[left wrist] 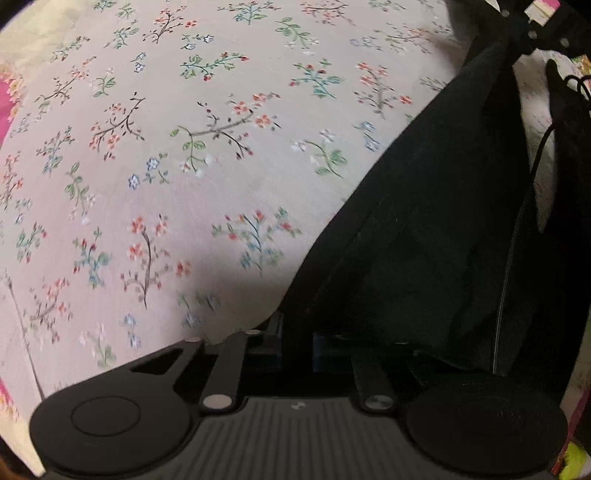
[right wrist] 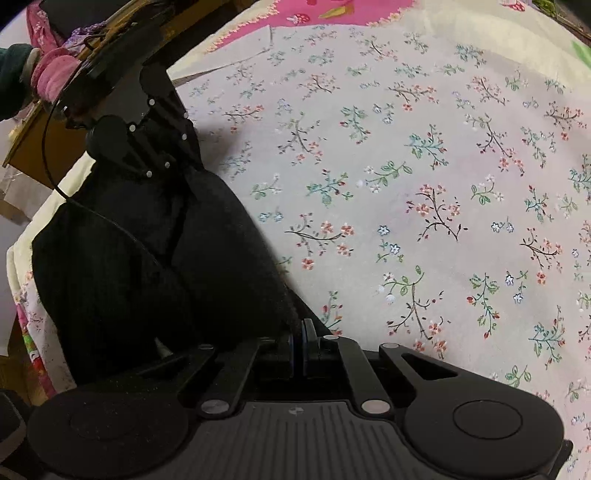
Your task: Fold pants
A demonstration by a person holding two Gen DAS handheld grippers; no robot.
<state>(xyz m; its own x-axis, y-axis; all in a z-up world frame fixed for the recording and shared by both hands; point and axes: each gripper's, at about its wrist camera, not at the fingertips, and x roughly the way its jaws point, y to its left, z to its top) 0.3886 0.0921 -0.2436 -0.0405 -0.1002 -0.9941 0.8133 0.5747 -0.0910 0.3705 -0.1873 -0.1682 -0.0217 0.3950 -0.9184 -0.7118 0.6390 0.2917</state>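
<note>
The black pants (left wrist: 424, 240) hang stretched between my two grippers above the floral bedsheet (left wrist: 184, 166). My left gripper (left wrist: 295, 332) is shut on one edge of the pants. The cloth runs up and right to the right gripper (left wrist: 517, 26), seen at the top right corner. In the right wrist view my right gripper (right wrist: 301, 339) is shut on the pants (right wrist: 147, 258), which bulge to the left. The left gripper (right wrist: 162, 147) shows at the upper left, gripping the far end of the cloth.
The floral sheet (right wrist: 424, 184) covers the bed. A pink patterned cloth (right wrist: 314, 11) lies at its far edge. A wooden board (right wrist: 40, 140) and a pink-sleeved hand (right wrist: 51, 74) are at the upper left. A black cable (left wrist: 543, 147) hangs near the pants.
</note>
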